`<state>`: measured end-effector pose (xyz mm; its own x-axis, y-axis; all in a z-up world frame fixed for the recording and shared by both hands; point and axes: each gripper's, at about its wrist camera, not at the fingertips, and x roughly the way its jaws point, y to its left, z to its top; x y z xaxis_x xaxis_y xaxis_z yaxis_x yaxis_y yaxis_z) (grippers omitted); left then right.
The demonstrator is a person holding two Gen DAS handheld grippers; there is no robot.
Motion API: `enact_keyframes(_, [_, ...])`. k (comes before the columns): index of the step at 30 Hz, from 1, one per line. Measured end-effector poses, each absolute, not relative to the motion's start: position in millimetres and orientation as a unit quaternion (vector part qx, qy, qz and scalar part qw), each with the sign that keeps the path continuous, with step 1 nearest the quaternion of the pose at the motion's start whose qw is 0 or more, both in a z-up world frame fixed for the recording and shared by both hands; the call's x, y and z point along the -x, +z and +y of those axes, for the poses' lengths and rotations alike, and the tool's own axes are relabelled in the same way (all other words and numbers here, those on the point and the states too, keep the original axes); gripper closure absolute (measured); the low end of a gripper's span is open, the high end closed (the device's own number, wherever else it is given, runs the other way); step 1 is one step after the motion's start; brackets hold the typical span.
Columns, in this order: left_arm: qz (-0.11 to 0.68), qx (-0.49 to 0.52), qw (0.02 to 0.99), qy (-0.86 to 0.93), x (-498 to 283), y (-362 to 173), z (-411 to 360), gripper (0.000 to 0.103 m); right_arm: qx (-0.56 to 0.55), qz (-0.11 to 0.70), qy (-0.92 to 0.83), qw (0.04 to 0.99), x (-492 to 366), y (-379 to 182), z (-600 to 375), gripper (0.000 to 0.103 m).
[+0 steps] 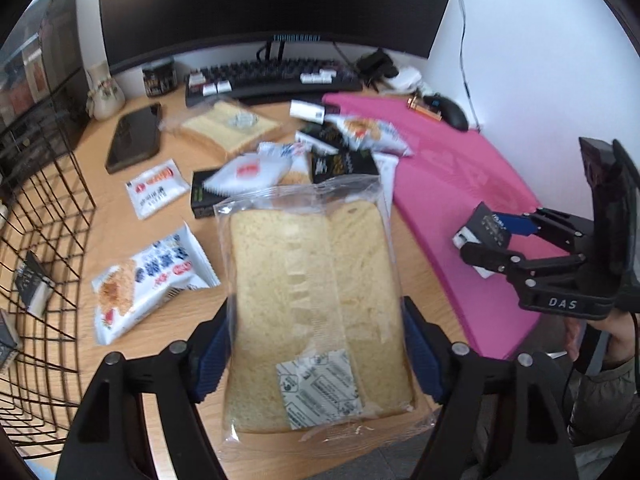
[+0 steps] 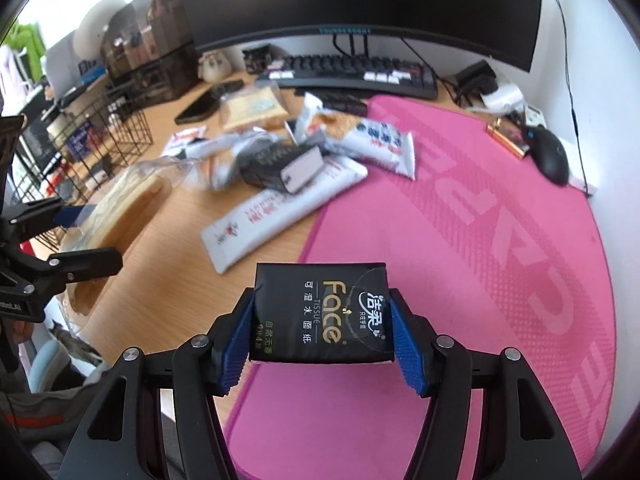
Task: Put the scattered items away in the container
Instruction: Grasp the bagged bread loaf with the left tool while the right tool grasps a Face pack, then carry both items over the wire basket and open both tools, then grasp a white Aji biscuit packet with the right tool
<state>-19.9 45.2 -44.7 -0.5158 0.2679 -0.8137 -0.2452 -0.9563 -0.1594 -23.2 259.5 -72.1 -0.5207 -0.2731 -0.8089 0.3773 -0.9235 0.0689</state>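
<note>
Two grasps confirmed: left gripper (image 1: 316,356) fingers clamp bagged bread (image 1: 316,300); right gripper (image 2: 320,348) fingers clamp tissue pack (image 2: 320,314). Transport step. Next: carry toward wire basket (image 1: 44,264), nine o'clock, release inside.

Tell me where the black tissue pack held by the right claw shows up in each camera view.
Left wrist view: the black tissue pack sits at the right edge, small, clamped in the right claw above the pink desk mat.
Right wrist view: the pack is at bottom centre, large, between the blue pads.
Shared landmark: the keyboard under the monitor.
</note>
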Motion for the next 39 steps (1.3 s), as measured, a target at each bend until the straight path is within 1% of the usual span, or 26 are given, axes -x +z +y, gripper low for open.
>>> enact_keyframes(8, [-0.034, 0.43, 0.164, 0.887, 14, -1, 30, 0.024, -0.417, 0.06, -0.88, 0.218, 17, -30, 236, 0.04])
enact_keyframes(11, [-0.043, 0.416, 0.167, 0.893, 14, 22, 12, 0.024, -0.401, 0.062, -0.883, 0.237, 19, -9, 218, 0.04])
enact_keyframes(13, [-0.043, 0.4, 0.147, 0.904, 10, 39, -5, 0.024, -0.384, 0.07, -0.882, 0.264, 22, 9, 196, 0.04])
enact_keyframes(17, [-0.053, 0.371, 0.068, 0.925, -8, 65, -71, 0.024, -0.357, 0.101, -0.865, 0.338, 32, 41, 114, 0.04])
enact_keyframes(21, [-0.075, 0.368, -0.011, 0.927, -29, 63, -143, 0.024, -0.357, 0.114, -0.829, 0.415, 46, 52, 15, 0.04])
enact_keyframes(24, [-0.097, 0.375, -0.053, 0.92, -38, 51, -187, 0.024, -0.38, 0.12, -0.801, 0.447, 58, 43, -51, 0.04])
enact_keyframes(27, [-0.117, 0.383, -0.072, 0.913, -41, 38, -219, 0.024, -0.396, 0.127, -0.78, 0.467, 63, 31, -98, 0.04])
enact_keyframes(31, [-0.118, 0.387, -0.088, 0.91, -35, 26, -239, 0.024, -0.417, 0.111, -0.771, 0.468, 77, 17, -126, 0.039])
enact_keyframes(32, [-0.117, 0.39, -0.089, 0.909, -32, 24, -240, 0.024, -0.419, 0.113, -0.77, 0.468, 80, 15, -129, 0.037])
enact_keyframes(33, [-0.117, 0.394, -0.089, 0.907, -31, 23, -244, 0.023, -0.421, 0.114, -0.771, 0.464, 83, 14, -133, 0.034])
enact_keyframes(34, [-0.117, 0.397, -0.088, 0.906, -28, 23, -245, 0.023, -0.423, 0.112, -0.772, 0.461, 86, 12, -135, 0.033])
enact_keyframes(35, [-0.116, 0.394, -0.086, 0.908, -27, 24, -245, 0.022, -0.422, 0.107, -0.775, 0.457, 88, 13, -131, 0.032])
enact_keyframes(36, [-0.116, 0.389, -0.084, 0.91, -27, 25, -244, 0.019, -0.421, 0.102, -0.778, 0.455, 89, 15, -126, 0.032])
enact_keyframes(39, [-0.119, 0.372, -0.074, 0.917, -28, 33, -238, 0.019, -0.413, 0.098, -0.786, 0.448, 90, 25, -106, 0.03])
